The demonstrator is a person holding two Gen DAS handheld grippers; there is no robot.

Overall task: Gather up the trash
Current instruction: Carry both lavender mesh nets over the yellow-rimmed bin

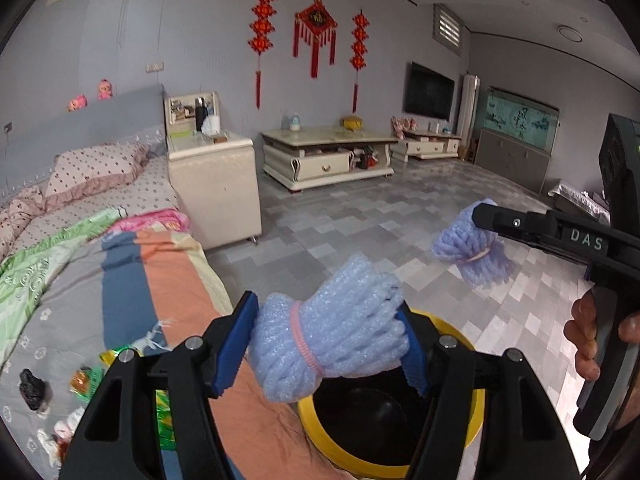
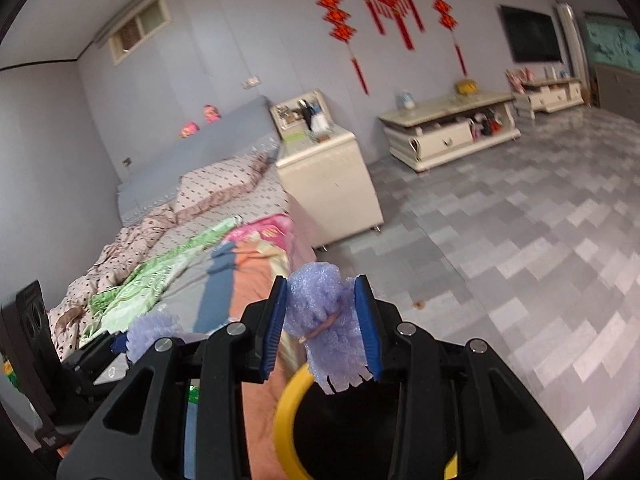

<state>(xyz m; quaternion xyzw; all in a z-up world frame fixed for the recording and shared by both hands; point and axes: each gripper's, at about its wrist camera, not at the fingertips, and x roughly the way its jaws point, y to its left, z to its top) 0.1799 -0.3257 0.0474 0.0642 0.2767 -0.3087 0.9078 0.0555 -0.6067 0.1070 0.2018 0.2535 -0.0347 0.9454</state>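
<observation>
So the left gripper (image 1: pixel 328 344) is clamped on a blue foam net bundle (image 1: pixel 332 332) with a pink band, held right over the yellow-rimmed bin (image 1: pixel 476 408) beside the bed (image 1: pixel 120 264). To its right, the right gripper (image 2: pixel 322 326) pinches a second foam net bundle (image 2: pixel 320 320) above the same bin's rim. More wrappers (image 1: pixel 82 380) sit on the bedspread, grey tiled floor (image 1: pixel 400 216) beyond.

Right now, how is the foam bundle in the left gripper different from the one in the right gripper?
The left gripper's blue foam net bundle hangs above the yellow-rimmed black bin; the right gripper's purplish foam net bundle hangs over the floor. The left gripper's bundle has a pink band, the right's a tan one. Both are clamped.
</observation>
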